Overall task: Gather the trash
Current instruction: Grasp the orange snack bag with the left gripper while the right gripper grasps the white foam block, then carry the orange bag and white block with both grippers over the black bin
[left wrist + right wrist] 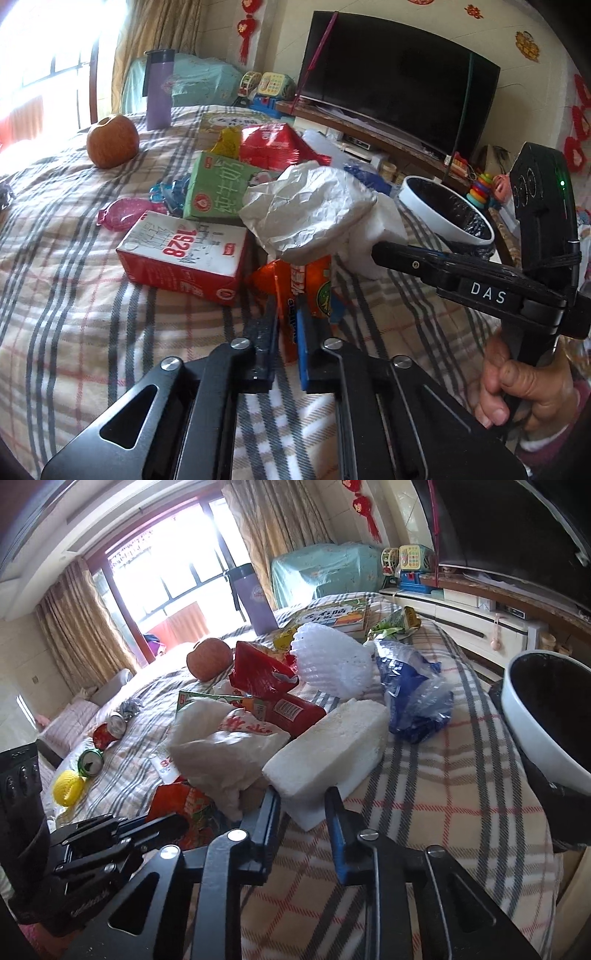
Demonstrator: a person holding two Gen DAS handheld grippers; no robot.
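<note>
Both jaws clamped on trash at the near edge of the pile on the bed.

My left gripper [286, 314] pinches the crinkled orange snack wrapper [308, 282]; crumpled white paper [306, 214] looms just ahead, a red-and-white milk carton [184, 258] to its left. My right gripper [303, 805] grips the white foam block [328, 749]'s near corner, a blue plastic bag [413, 698] beyond. The white bin [535, 731] stands right of the plaid blanket [443, 794].

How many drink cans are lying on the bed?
2, both at the left edge of the right wrist view: a red can and, nearer, a green can. The trash pile may hide more.
</note>
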